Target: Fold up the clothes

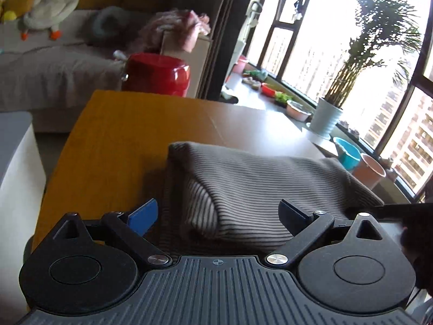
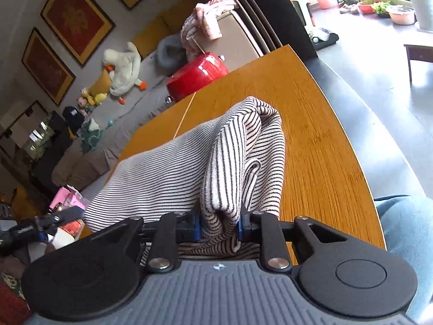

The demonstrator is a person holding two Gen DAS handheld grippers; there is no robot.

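Note:
A striped black-and-white garment [image 1: 251, 187] lies folded in a thick bundle on the wooden table [image 1: 113, 135]. My left gripper [image 1: 217, 214] is open wide, its blue-padded fingers standing either side of the bundle's near end without touching it. In the right wrist view the same striped garment [image 2: 238, 151] rises in a bunched fold from the table [image 2: 319, 140]. My right gripper [image 2: 219, 223] is shut on the near edge of that fold, with the cloth pinched between its blue pads. The other gripper's dark finger [image 2: 62, 215] shows at the left edge.
A red round stool [image 1: 157, 74] stands past the table's far edge, before a grey sofa [image 1: 48, 65] with a plush goose [image 1: 51, 8]. A potted plant [image 1: 327, 116] and bowls line the window sill on the right. A person's blue-clad leg [image 2: 406, 233] is beside the table.

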